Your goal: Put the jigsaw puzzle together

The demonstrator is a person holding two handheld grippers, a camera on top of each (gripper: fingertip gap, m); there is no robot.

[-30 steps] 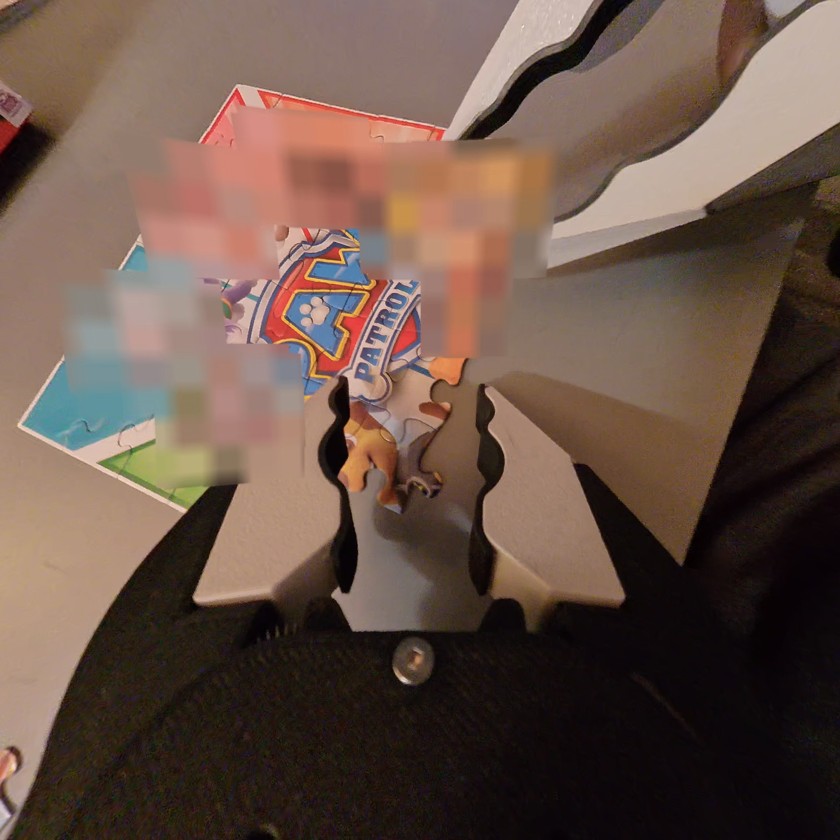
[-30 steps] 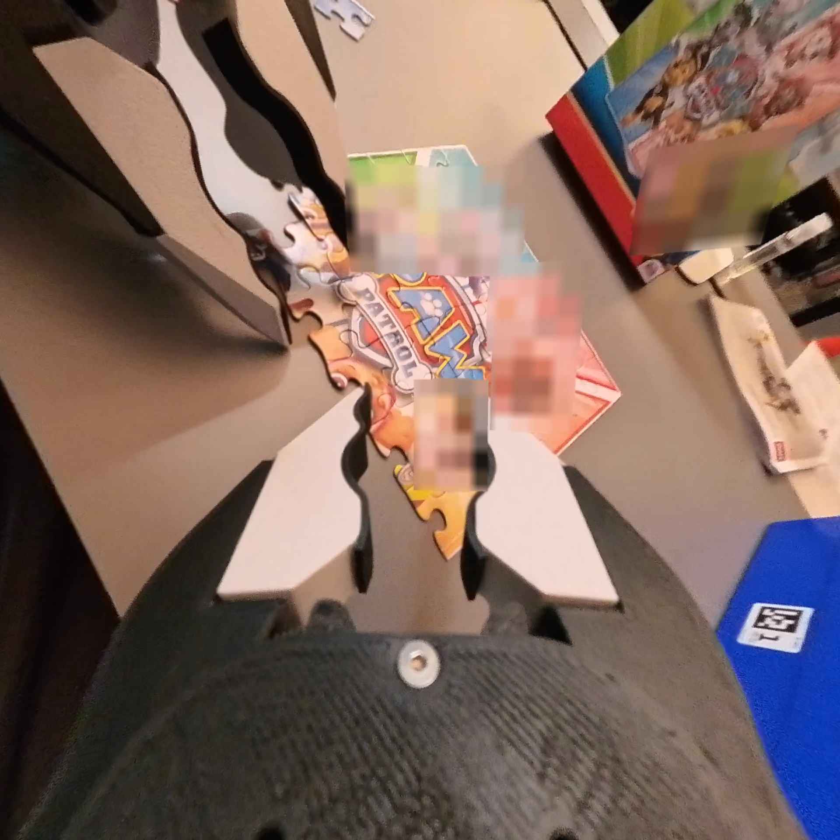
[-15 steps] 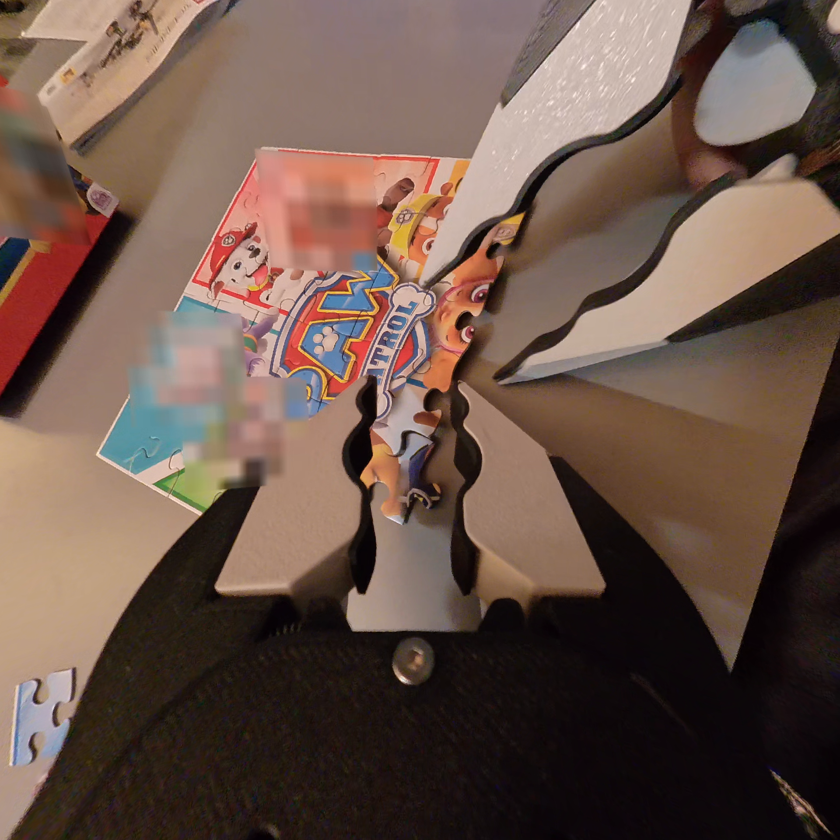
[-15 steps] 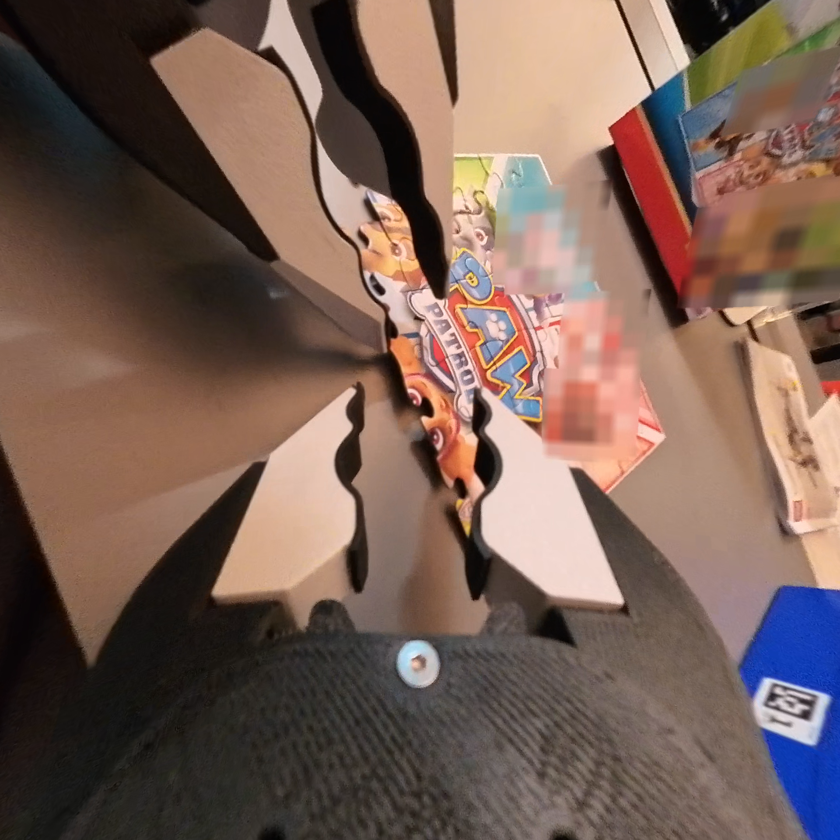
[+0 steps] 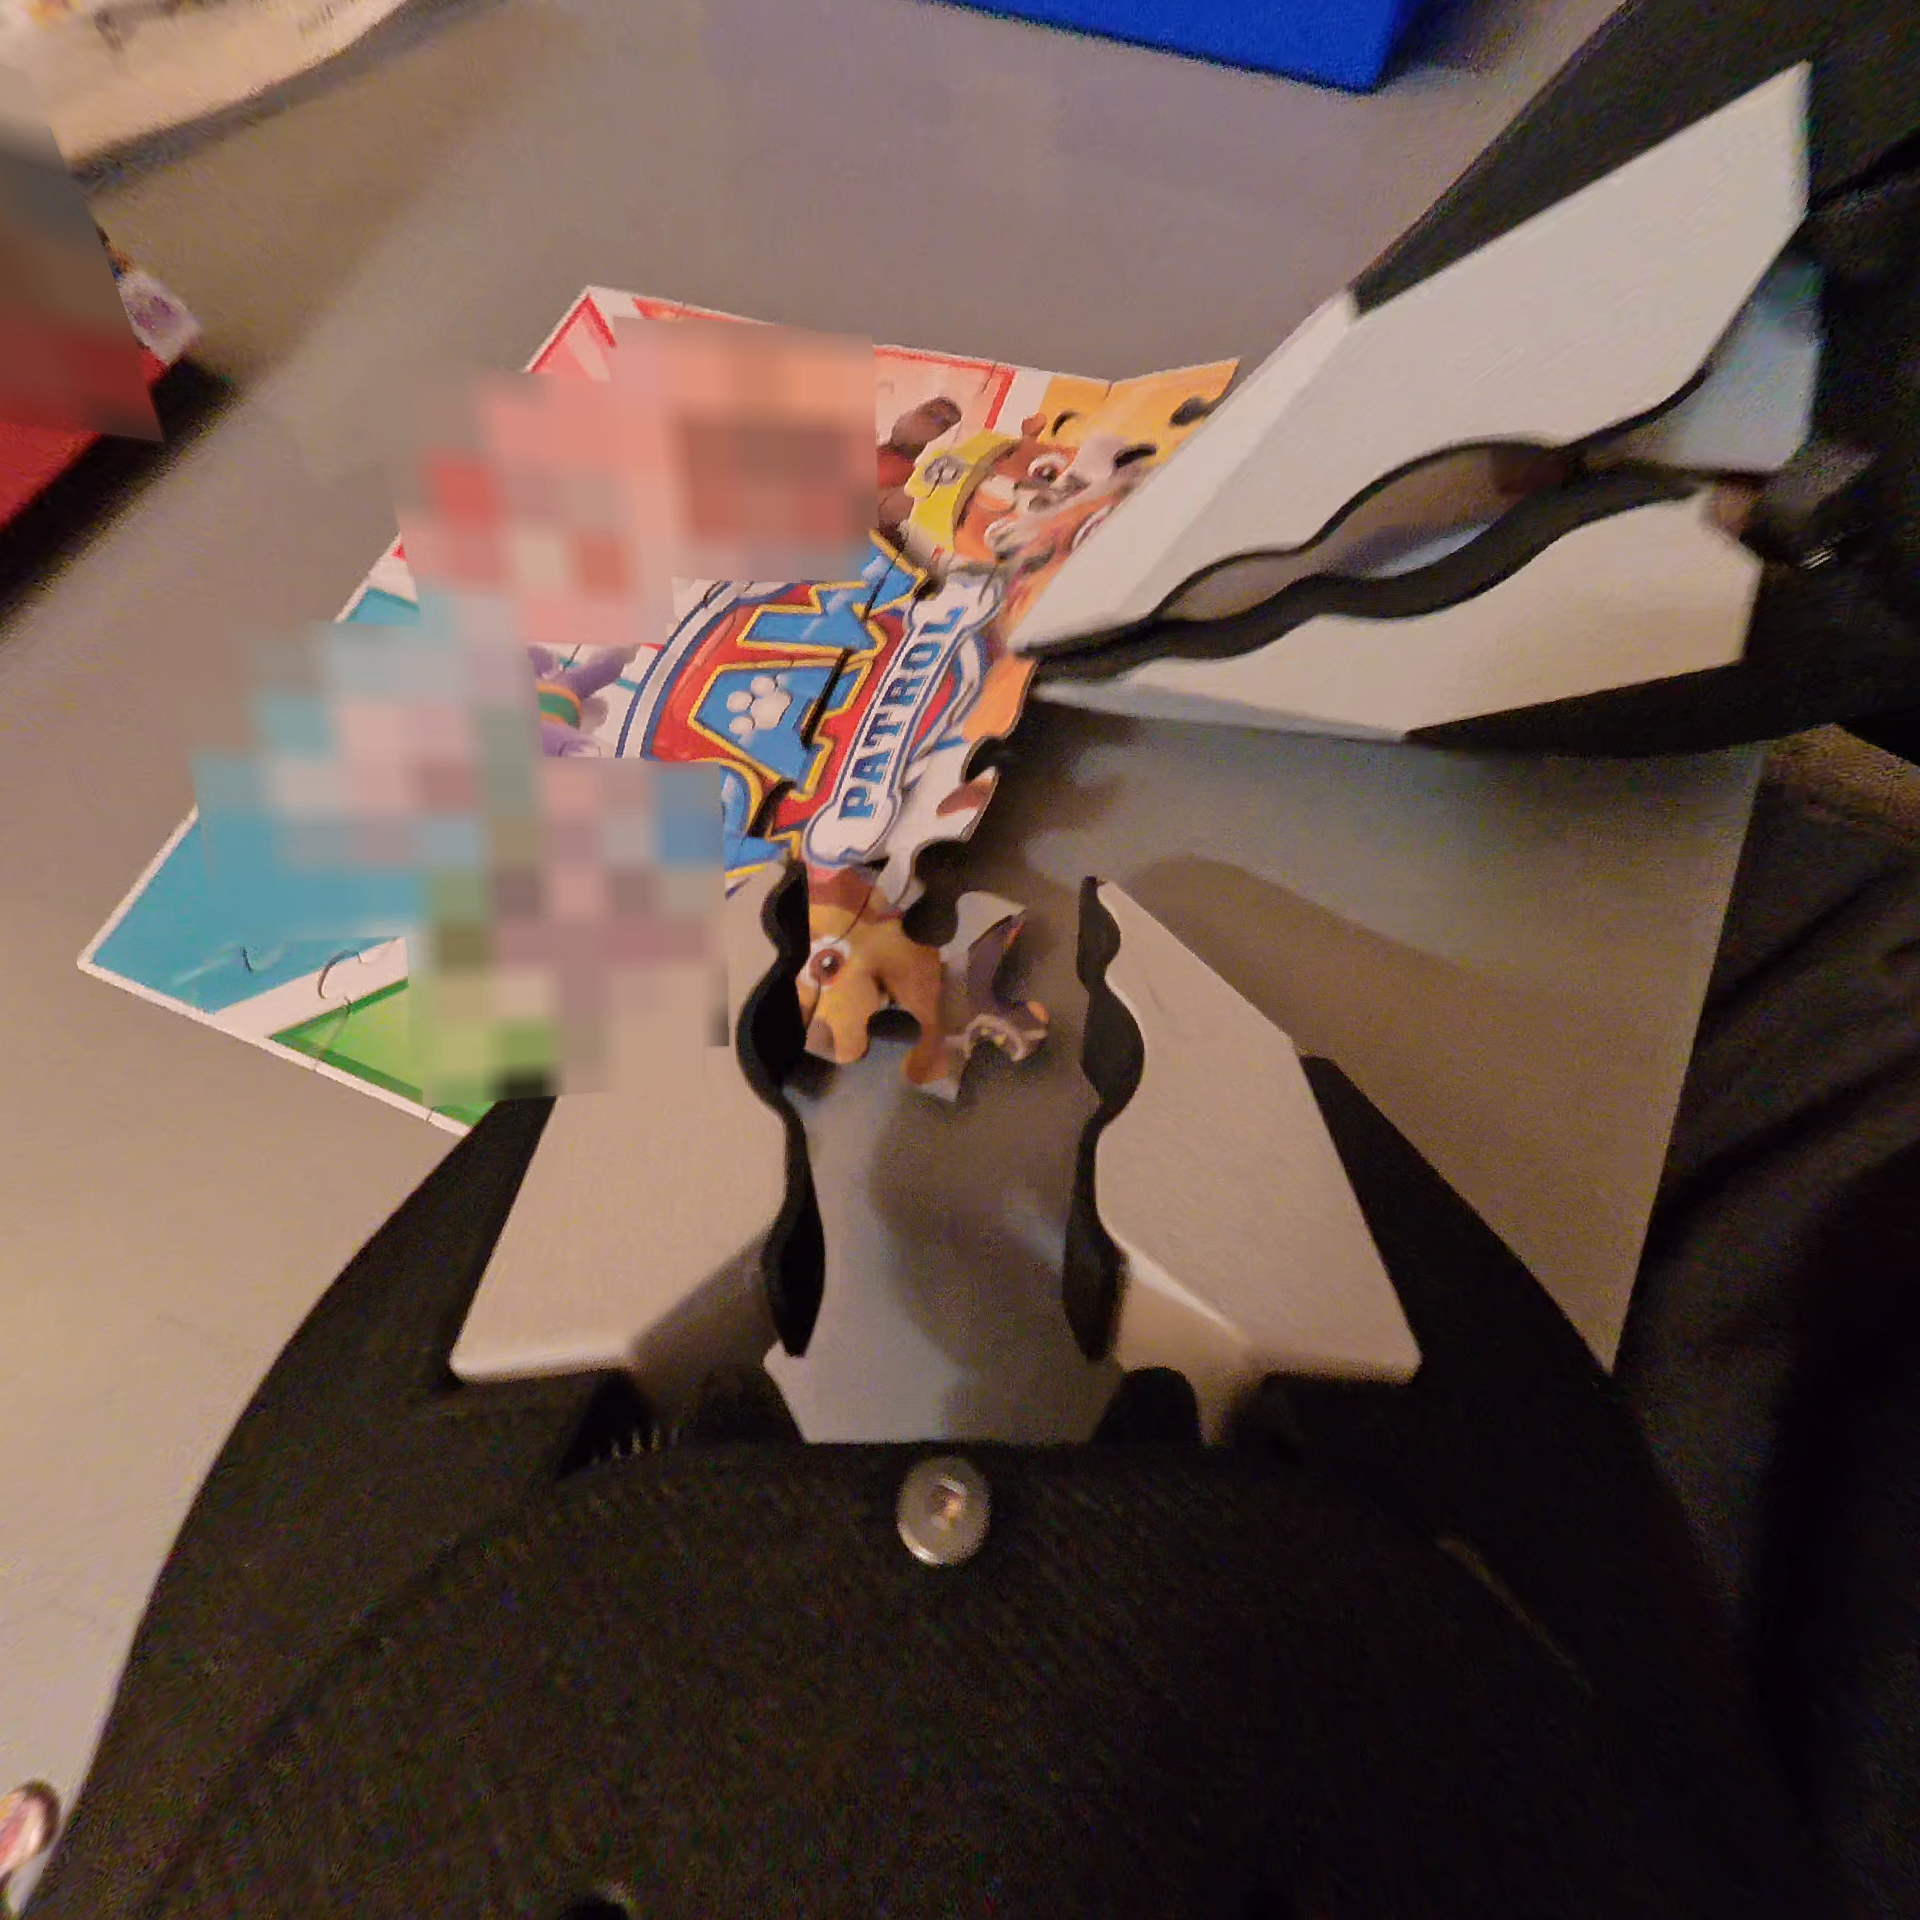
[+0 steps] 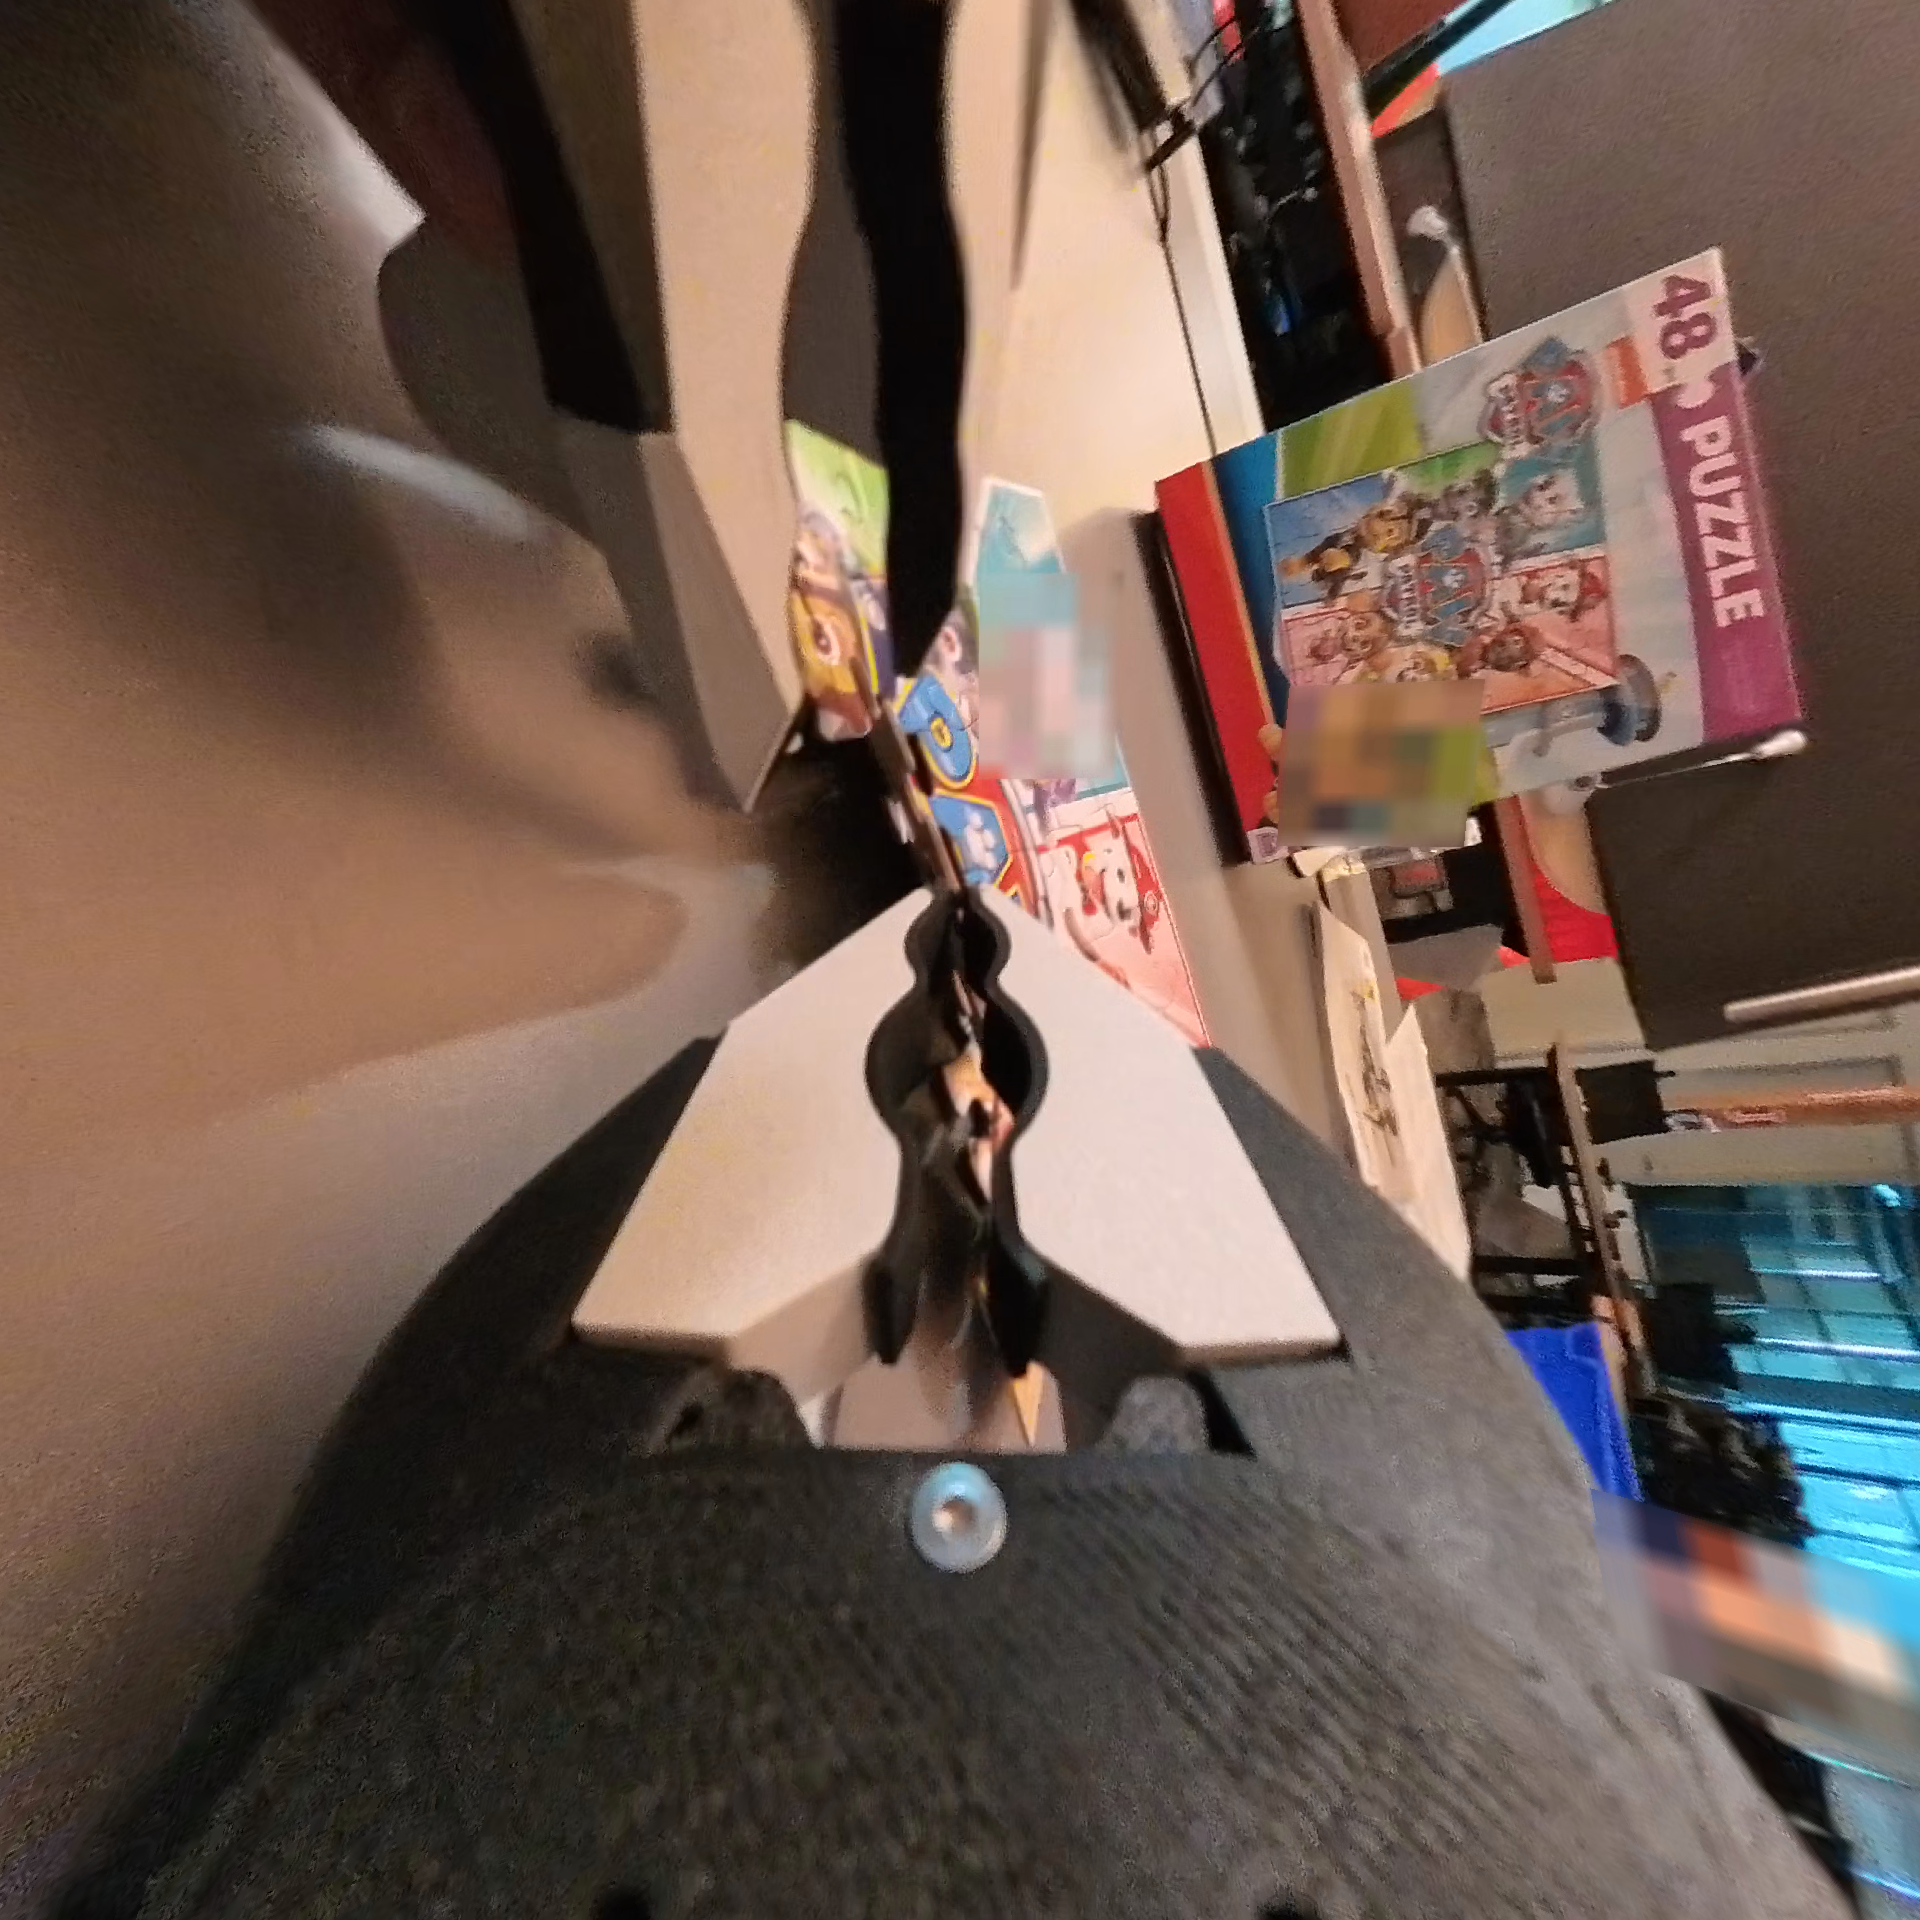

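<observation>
A partly assembled cartoon jigsaw puzzle [image 5: 790,707] lies on the grey table [image 5: 1039,208]. My left gripper [image 5: 935,894] is open at the puzzle's near edge. A jutting dog-face piece [image 5: 873,987] sits between its fingers, beside the left pad [image 5: 769,997] and clear of the right pad. My right gripper [image 5: 1029,644] comes in from the upper right and is shut on the puzzle's right edge, which looks raised. In the right wrist view my right gripper [image 6: 956,904] pinches the puzzle [image 6: 1101,894] edge-on between its pads. The left gripper's finger [image 6: 717,582] is just beyond.
A puzzle box [image 6: 1507,561] stands upright at the table's far side. Paper leaflets [image 6: 1371,1039] lie near it. A blue object [image 5: 1195,31] is at the table's back and a red box [image 5: 42,416] at the left edge. The tips of one gripper are about 4 cm away from the tips of the other.
My right gripper has rolled onto its side and shut on the puzzle's edge. My left gripper narrowed around the dog-face piece half a second ago and has opened again.
</observation>
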